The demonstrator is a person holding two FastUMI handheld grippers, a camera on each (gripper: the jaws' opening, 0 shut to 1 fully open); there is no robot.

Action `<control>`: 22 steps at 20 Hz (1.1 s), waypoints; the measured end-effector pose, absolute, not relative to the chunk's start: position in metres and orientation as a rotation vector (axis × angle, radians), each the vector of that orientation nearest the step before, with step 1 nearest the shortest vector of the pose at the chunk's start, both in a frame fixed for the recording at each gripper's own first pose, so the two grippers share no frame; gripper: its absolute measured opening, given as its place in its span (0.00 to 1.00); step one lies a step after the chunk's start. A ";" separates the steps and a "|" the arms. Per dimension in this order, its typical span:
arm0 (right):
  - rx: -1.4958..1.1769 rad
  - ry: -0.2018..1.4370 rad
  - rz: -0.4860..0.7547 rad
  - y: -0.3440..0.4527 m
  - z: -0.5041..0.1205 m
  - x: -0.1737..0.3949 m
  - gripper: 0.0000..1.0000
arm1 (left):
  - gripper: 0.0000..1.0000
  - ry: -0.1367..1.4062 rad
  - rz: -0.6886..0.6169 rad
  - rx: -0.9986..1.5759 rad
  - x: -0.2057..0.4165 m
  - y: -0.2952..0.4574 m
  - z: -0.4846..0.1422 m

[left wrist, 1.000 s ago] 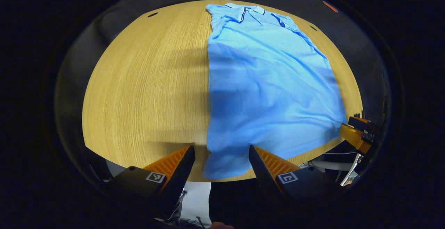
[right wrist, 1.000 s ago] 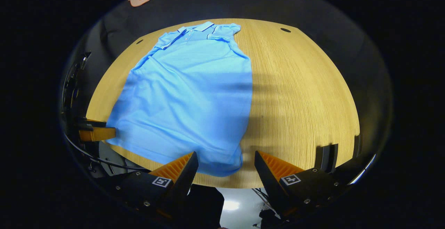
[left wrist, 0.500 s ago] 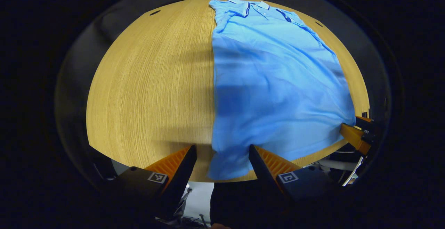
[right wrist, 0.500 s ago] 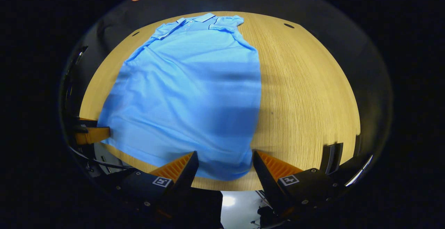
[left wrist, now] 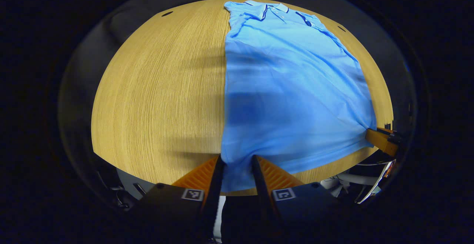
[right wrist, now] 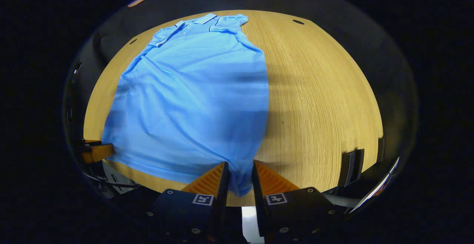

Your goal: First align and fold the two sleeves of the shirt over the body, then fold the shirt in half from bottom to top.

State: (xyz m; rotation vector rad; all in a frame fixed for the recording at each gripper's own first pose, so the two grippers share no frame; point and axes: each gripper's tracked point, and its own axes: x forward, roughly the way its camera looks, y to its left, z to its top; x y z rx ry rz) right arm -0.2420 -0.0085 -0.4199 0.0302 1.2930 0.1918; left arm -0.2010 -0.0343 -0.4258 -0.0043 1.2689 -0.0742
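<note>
A pale wood-grain worktop (left wrist: 155,88) fills the middle of both views, small dark holes near its far edge, black cloth wall (right wrist: 351,22) behind.

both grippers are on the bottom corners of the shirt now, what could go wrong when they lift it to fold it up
1. The left gripper and right gripper each pinch only a small bunch of the blue shirt hem; a corner may slip out mid-lift.
2. The hem hangs over the table edge, so fabric could drag and wrinkle.
3. Uneven lifting may undo the folded sleeves.
</note>
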 end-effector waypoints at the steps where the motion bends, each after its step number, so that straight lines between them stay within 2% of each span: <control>1: 0.024 1.277 0.209 -0.006 -0.419 -0.241 0.23 | 0.31 1.265 -0.079 0.004 -0.200 -0.038 -0.427; 2: 0.031 1.266 0.230 -0.002 -0.419 -0.240 0.18 | 0.19 1.263 -0.089 0.026 -0.199 -0.040 -0.426; 4: 0.084 1.274 0.245 0.002 -0.418 -0.239 0.09 | 0.16 1.266 -0.125 0.030 -0.196 -0.045 -0.423; 5: 0.140 1.290 0.247 0.005 -0.417 -0.239 0.04 | 0.06 1.284 -0.134 -0.003 -0.197 -0.047 -0.424; 8: 0.314 1.326 0.236 0.016 -0.416 -0.237 0.02 | 0.06 1.292 -0.163 -0.060 -0.188 -0.045 -0.421; 11: 0.432 1.305 0.199 0.022 -0.402 -0.224 0.01 | 0.06 1.234 -0.221 -0.035 -0.164 -0.041 -0.402; 16: 0.495 1.216 0.152 0.033 -0.375 -0.173 0.01 | 0.06 1.151 -0.313 -0.080 -0.110 -0.046 -0.370; 22: 0.492 1.141 0.178 0.053 -0.352 -0.108 0.01 | 0.06 1.072 -0.355 -0.078 -0.050 -0.039 -0.343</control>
